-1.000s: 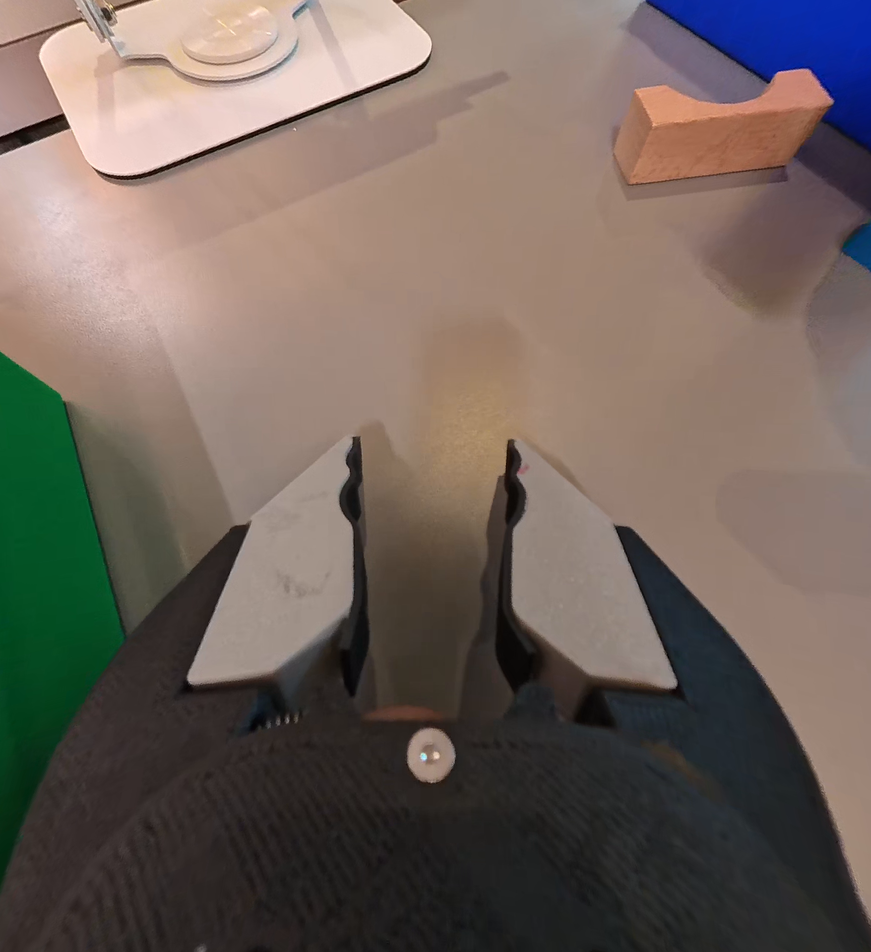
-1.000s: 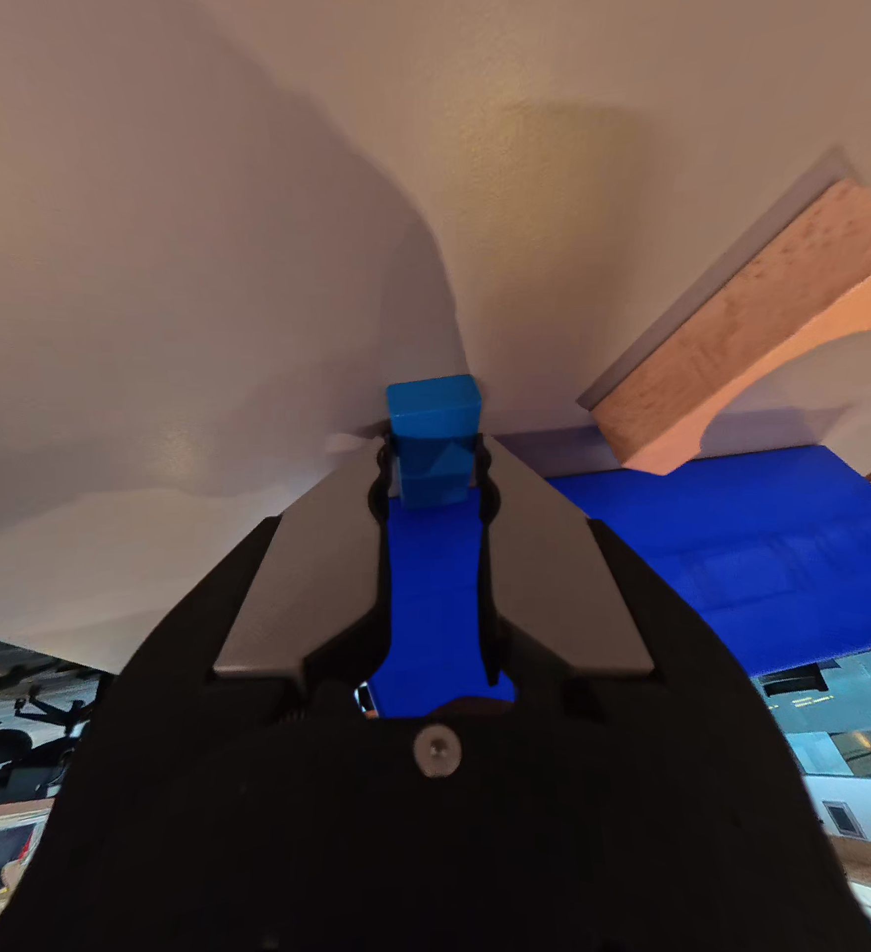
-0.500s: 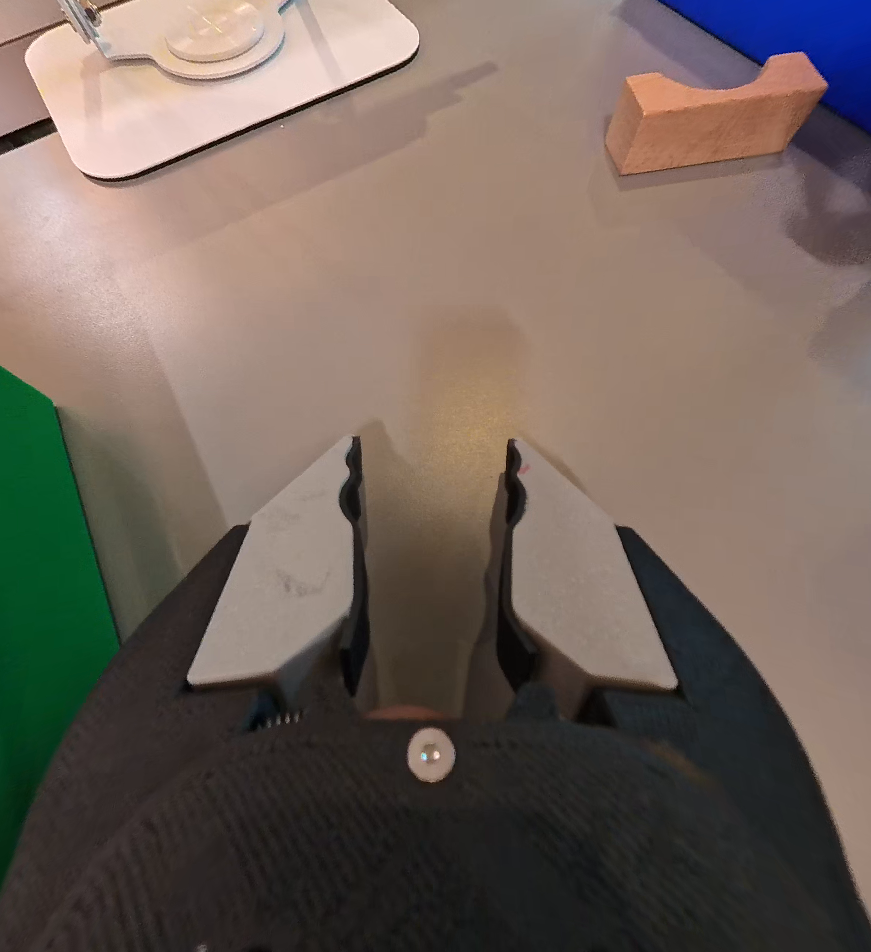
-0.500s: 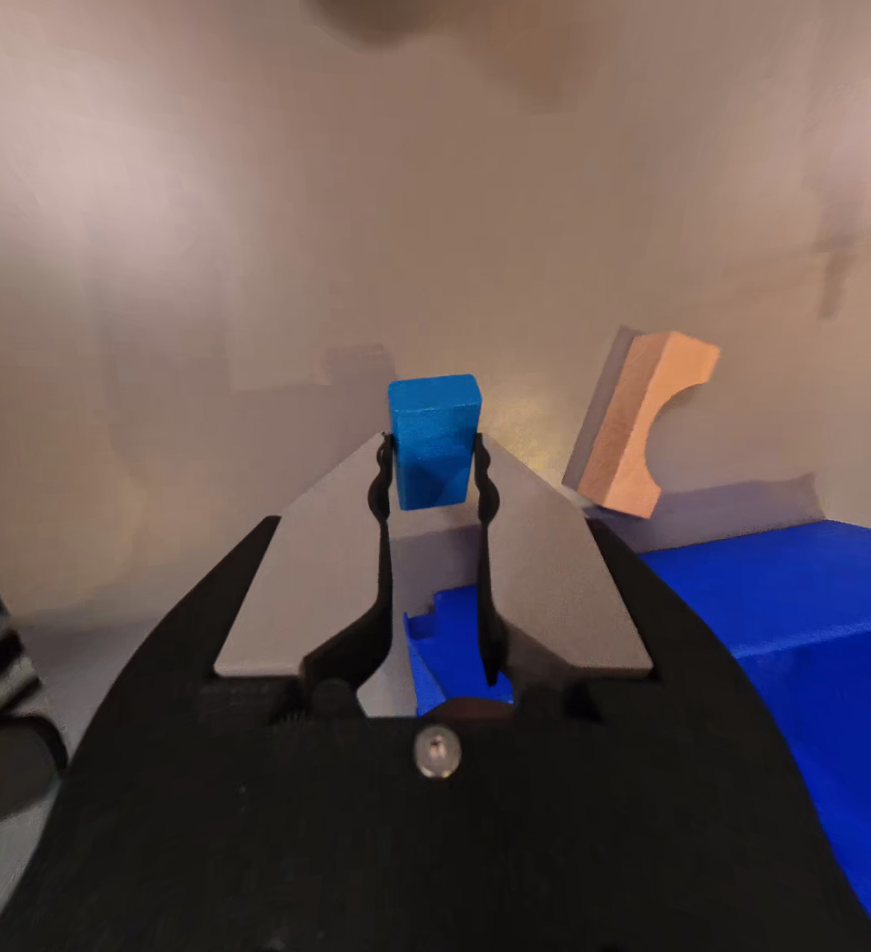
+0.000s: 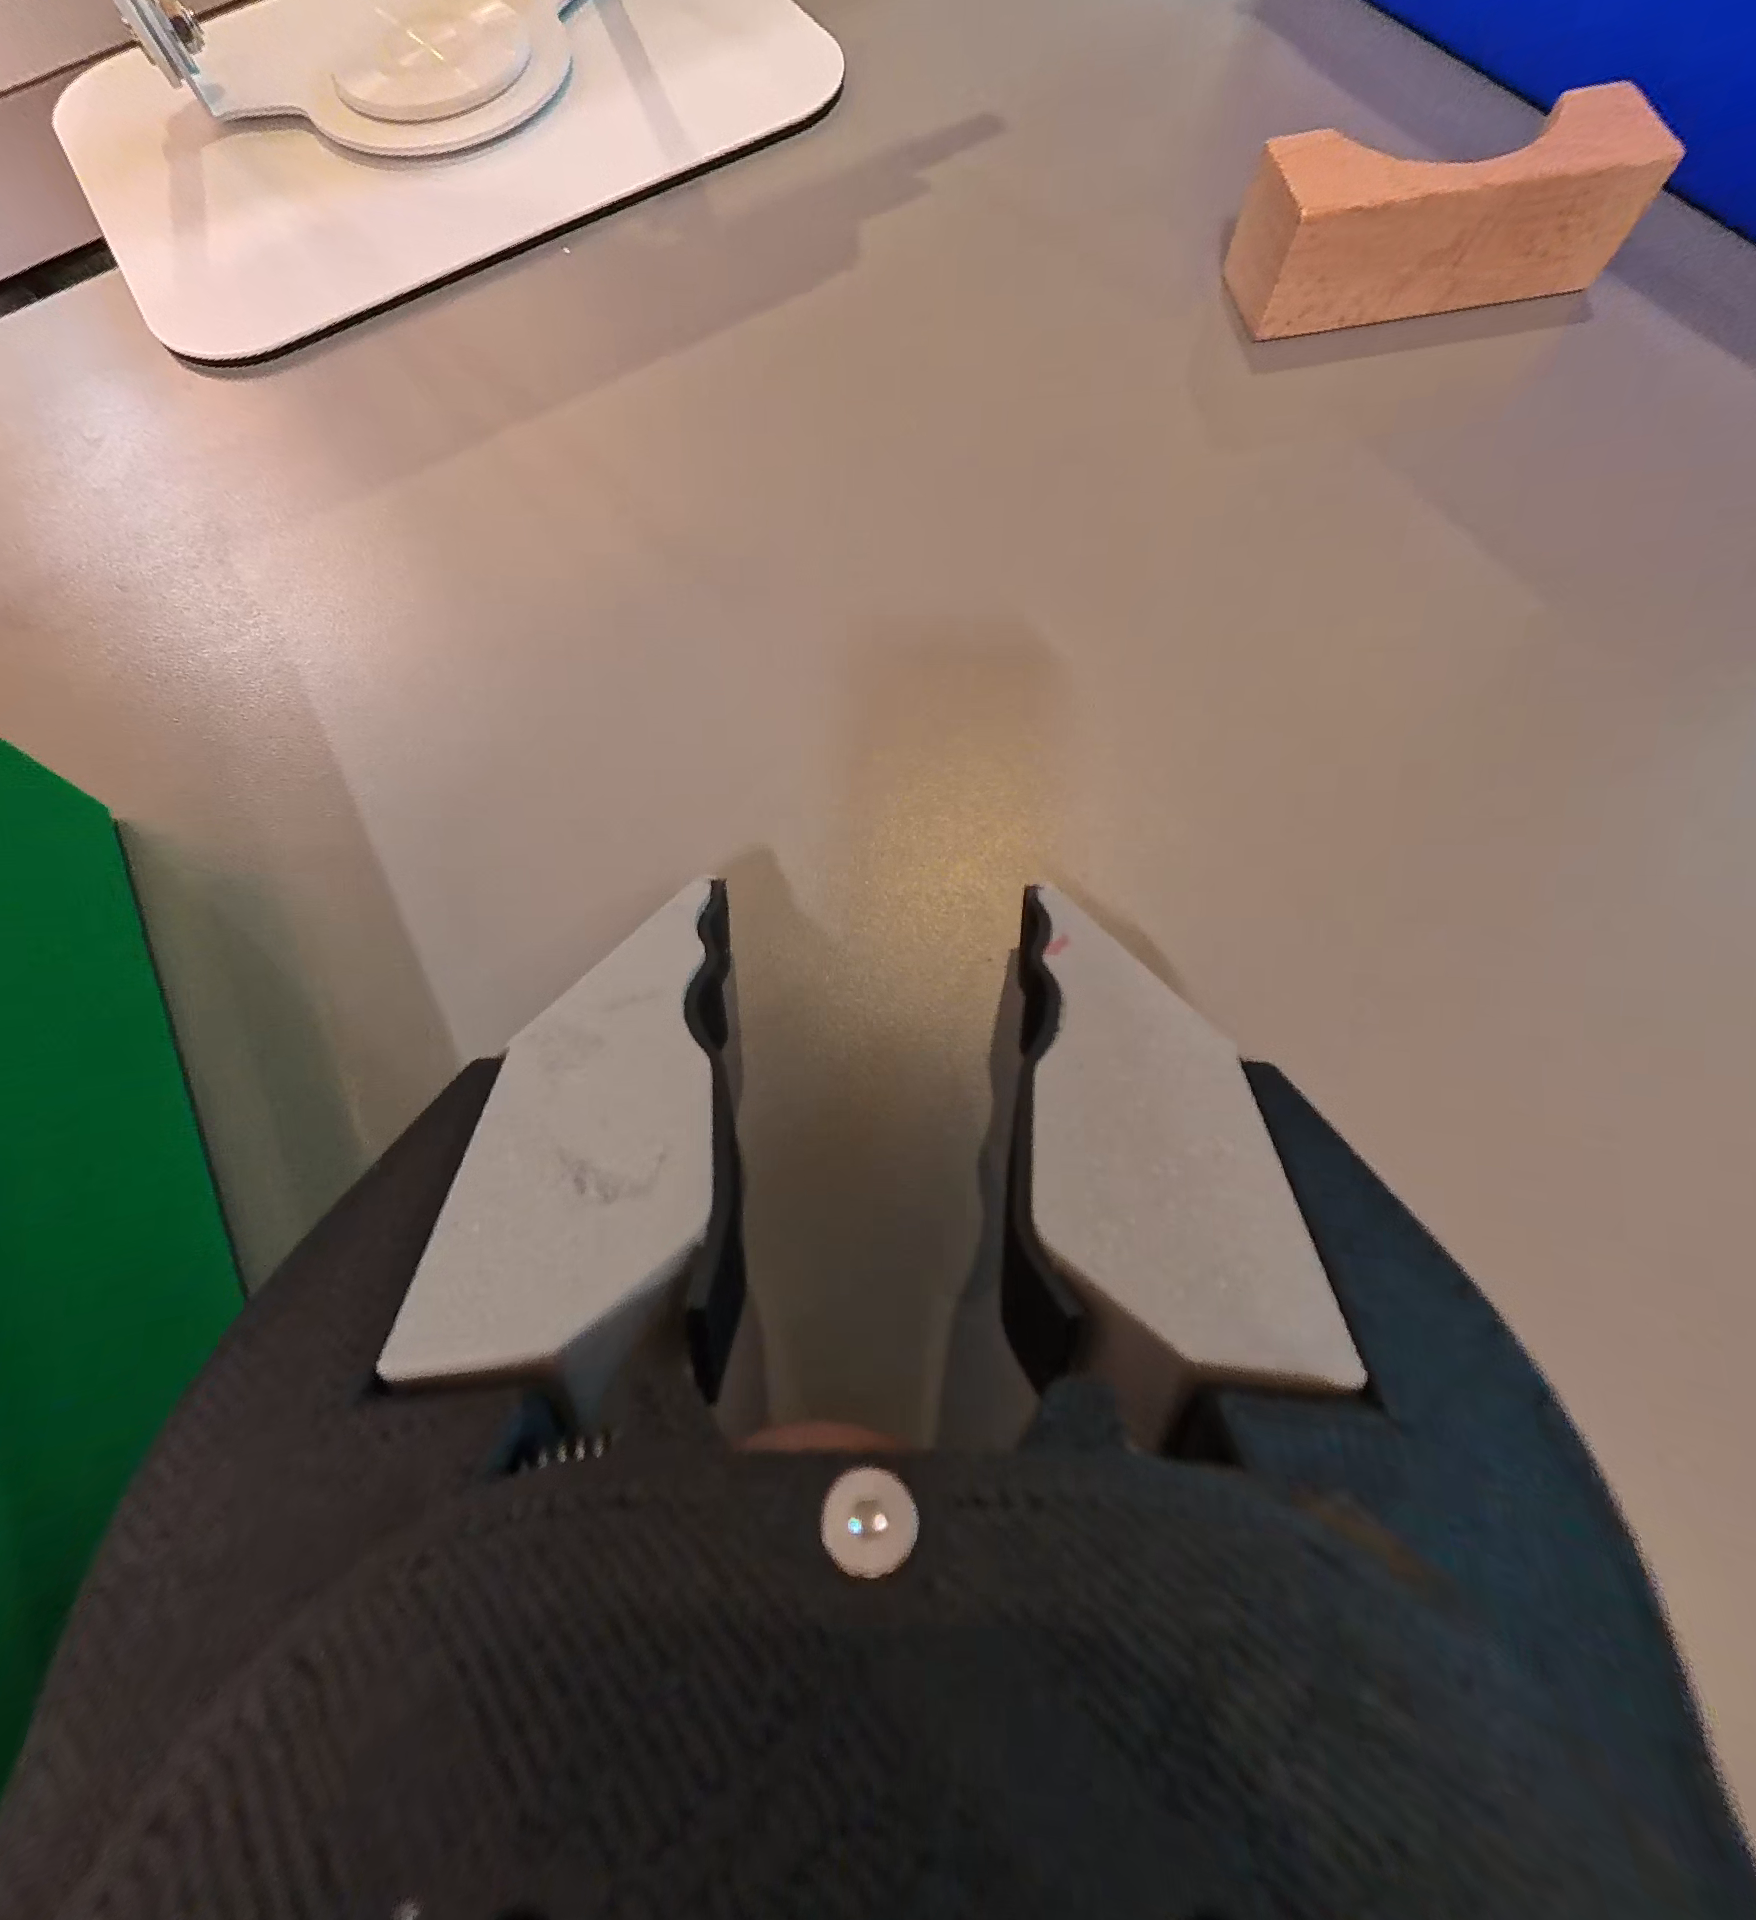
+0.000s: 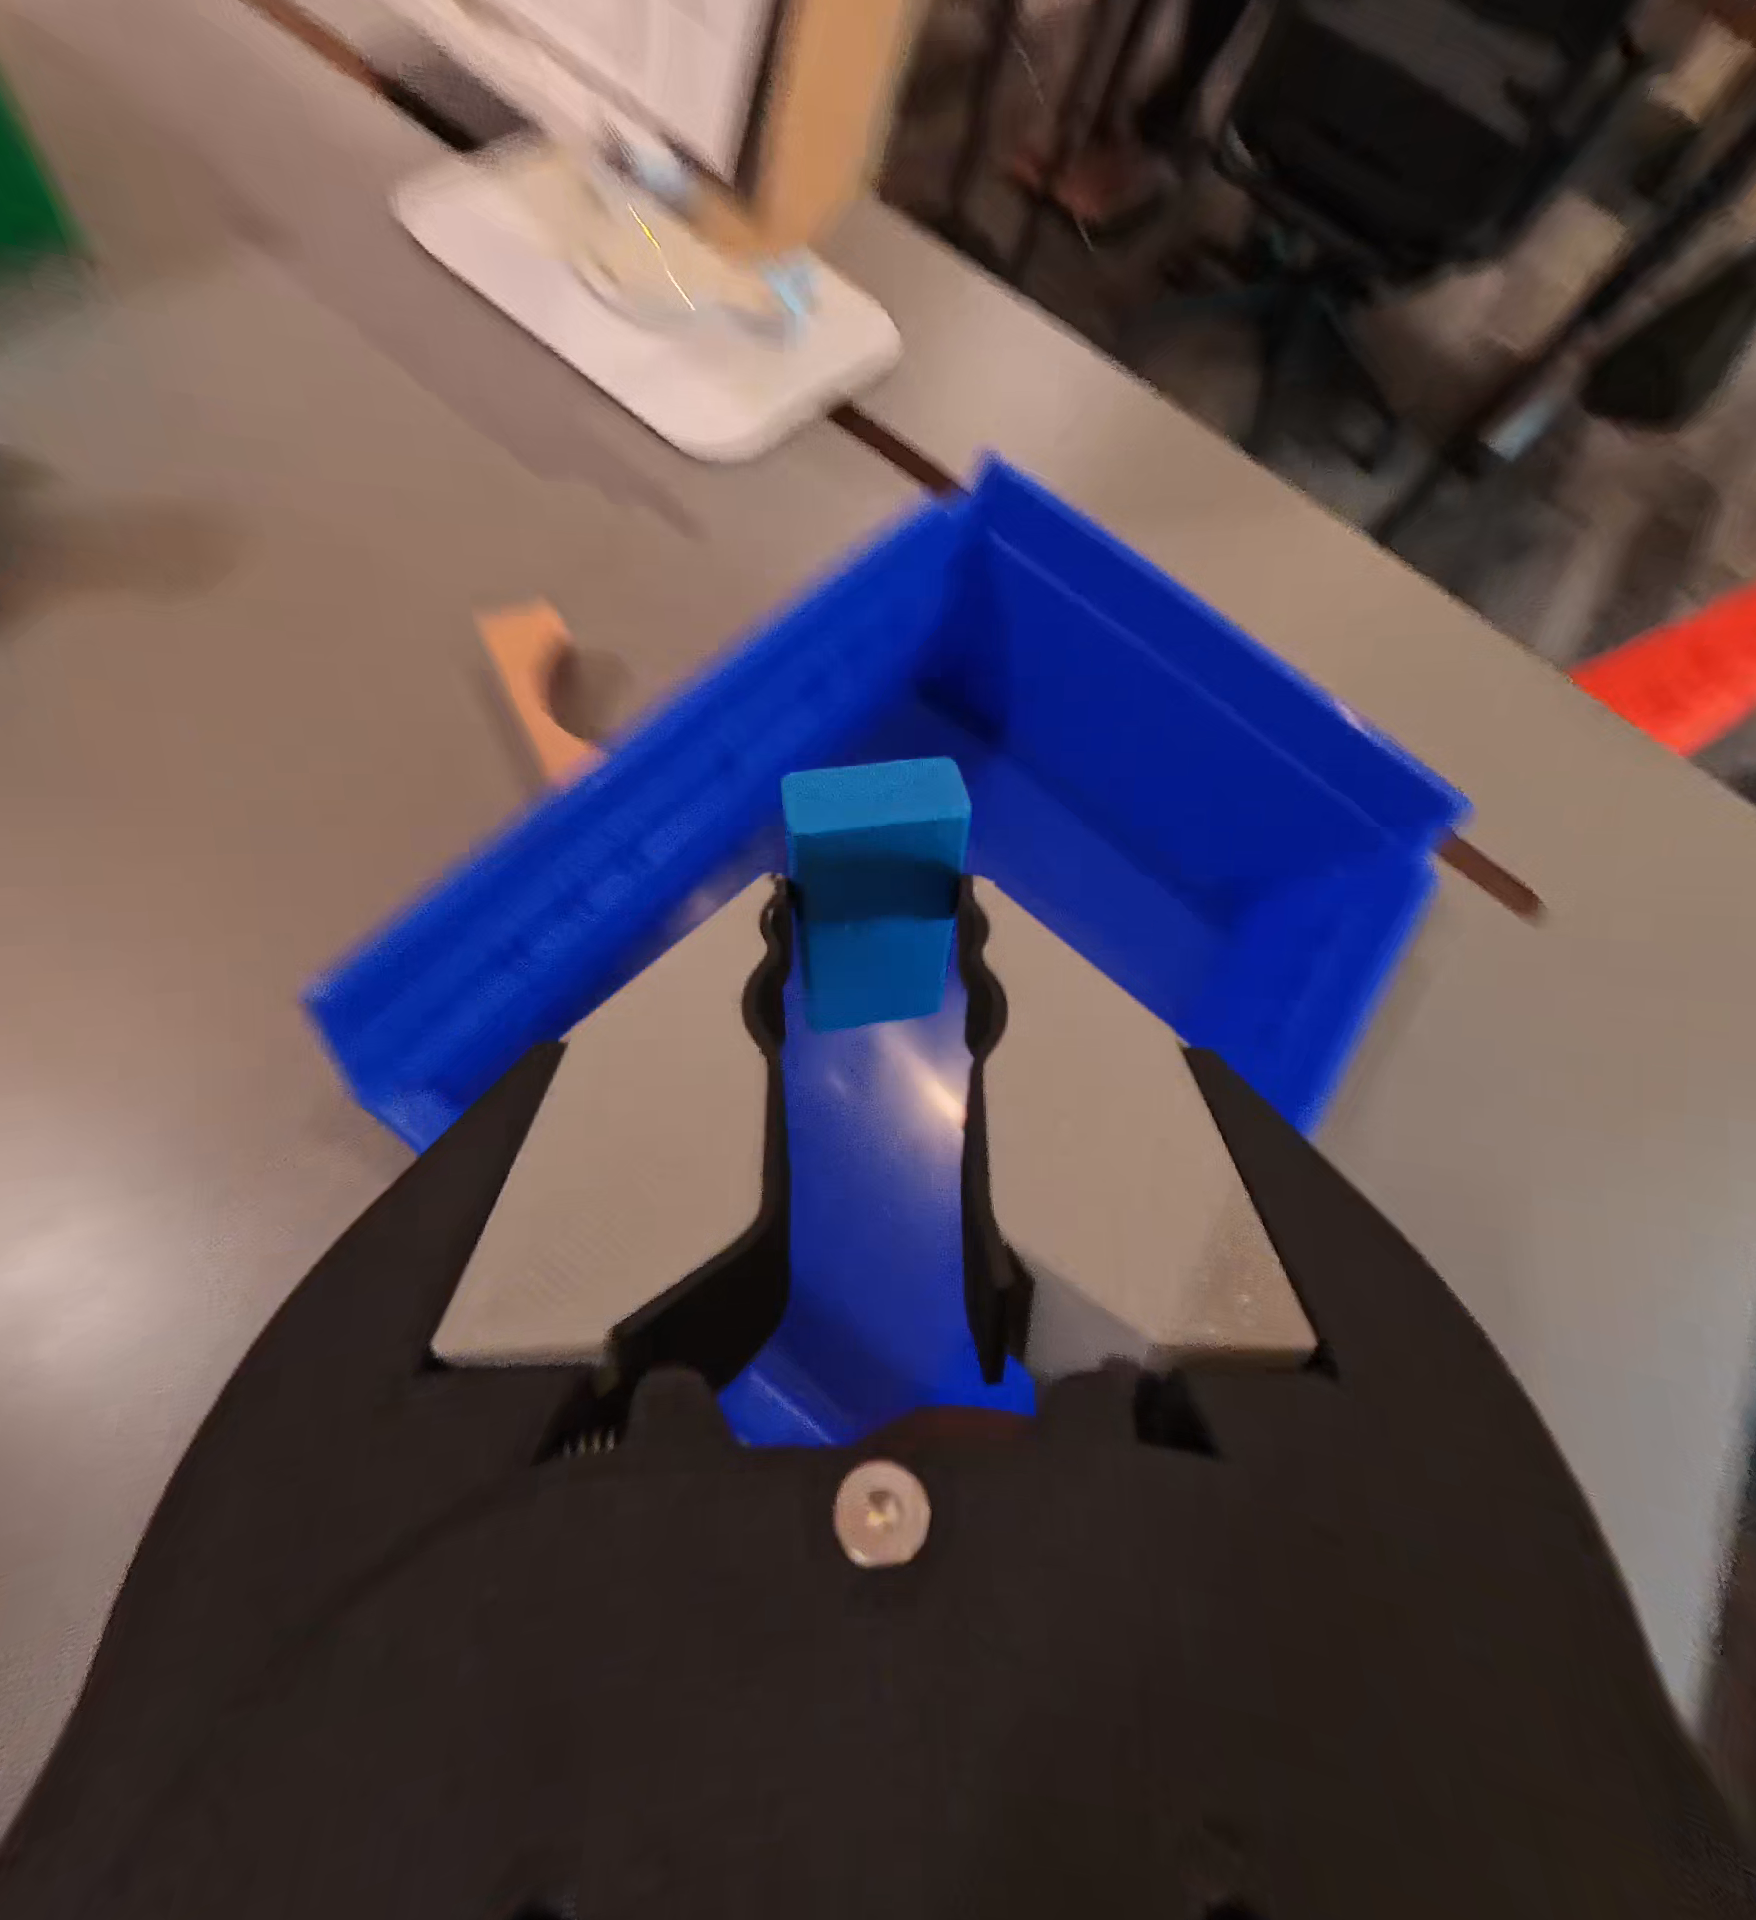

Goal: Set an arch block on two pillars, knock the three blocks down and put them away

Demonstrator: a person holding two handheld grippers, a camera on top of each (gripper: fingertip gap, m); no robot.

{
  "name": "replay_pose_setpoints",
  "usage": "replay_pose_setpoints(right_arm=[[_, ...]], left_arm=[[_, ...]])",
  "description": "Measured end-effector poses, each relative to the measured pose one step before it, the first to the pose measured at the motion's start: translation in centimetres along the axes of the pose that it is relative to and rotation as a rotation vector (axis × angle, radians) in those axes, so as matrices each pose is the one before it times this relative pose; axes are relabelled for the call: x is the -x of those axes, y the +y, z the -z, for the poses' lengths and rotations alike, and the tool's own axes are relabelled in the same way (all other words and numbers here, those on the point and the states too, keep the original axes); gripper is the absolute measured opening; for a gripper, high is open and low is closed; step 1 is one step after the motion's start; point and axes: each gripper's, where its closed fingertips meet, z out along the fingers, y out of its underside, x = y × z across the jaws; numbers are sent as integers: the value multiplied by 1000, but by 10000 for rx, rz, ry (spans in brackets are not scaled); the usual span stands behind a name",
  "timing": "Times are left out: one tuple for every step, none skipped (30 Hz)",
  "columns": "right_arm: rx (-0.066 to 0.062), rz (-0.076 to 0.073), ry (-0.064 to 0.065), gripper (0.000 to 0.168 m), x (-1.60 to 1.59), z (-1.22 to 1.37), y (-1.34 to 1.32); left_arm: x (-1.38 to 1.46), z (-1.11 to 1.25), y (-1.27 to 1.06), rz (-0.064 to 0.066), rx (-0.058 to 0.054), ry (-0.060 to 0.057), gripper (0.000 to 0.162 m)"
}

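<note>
Moved since the earlier frames: right gripper, formerly facing bare tabletop with the bin low at its side, now points down into the bin; left gripper barely shifted, and the arch sits slightly lower in its view.

Left wrist view.
- Left gripper: jaws parted, a clear gap between them, nothing held; bare table beneath.
- Arch: plain wood, lying on its side on the table, far ahead and right of the jaws, well apart from them.
- Bin: blue, just beyond the arch at upper right.
- White plate: far ahead, left of the jaws, carrying a metal fitting.
- Green panel: close at the jaws' left.

Right wrist view (blurred).
- Right gripper: jaws closed on a blue block, which is pinched at the tips and juts past them.
- Bin: directly under and ahead of the jaws; the visible part of its floor is bare.
- Arch: on the table ahead-left, just outside the bin wall.
- White plate: farther ahead-left.
</note>
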Motion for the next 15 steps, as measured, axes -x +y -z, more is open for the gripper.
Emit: replay_pose_setpoints(right_arm=[[753,171,440,33,-848,-461,1650],[686,170,118,35,-206,-579,1397],[552,121,-12,37,135,-522,942],[207,111,-83,39,374,-292,175],[-59,101,-92,39,453,-44,-488],[-160,77,-75,39,490,98,-893],[-238,85,-122,41,635,155,-1234],[-329,119,-217,41,910,145,-1555],[-321,165,-301,41,1135,13,-1676],[-232,200,-334,41,1234,-199,-1630],[-65,218,-341,41,1243,-499,-1380],[181,234,-392,42,1263,-806,-998],[409,252,-320,43,1068,-1049,-629],[537,335,-143,44,726,-1197,-415],[609,406,-30,45,476,-1259,-278]], left_arm=[[-4,-19,4,-21,10,-13,54],[-6,-5,15,-11,10,-9,54],[9,-12,10,1,8,-4,54],[10,-5,1,11,5,0,54],[4,-5,12,16,3,5,54],[10,-2,5,17,5,6,54],[10,-13,11,13,8,5,54],[2,-12,9,3,7,0,54],[-1,-1,1,-7,3,-5,54],[-13,5,3,-15,0,-5,54],[-5,-5,7,-16,0,-5,54],[-9,0,-3,-10,-2,-5,54],[-15,3,0,-2,-2,6,54],[-25,17,12,4,-1,16,54],[-19,20,-2,6,-6,11,54]])
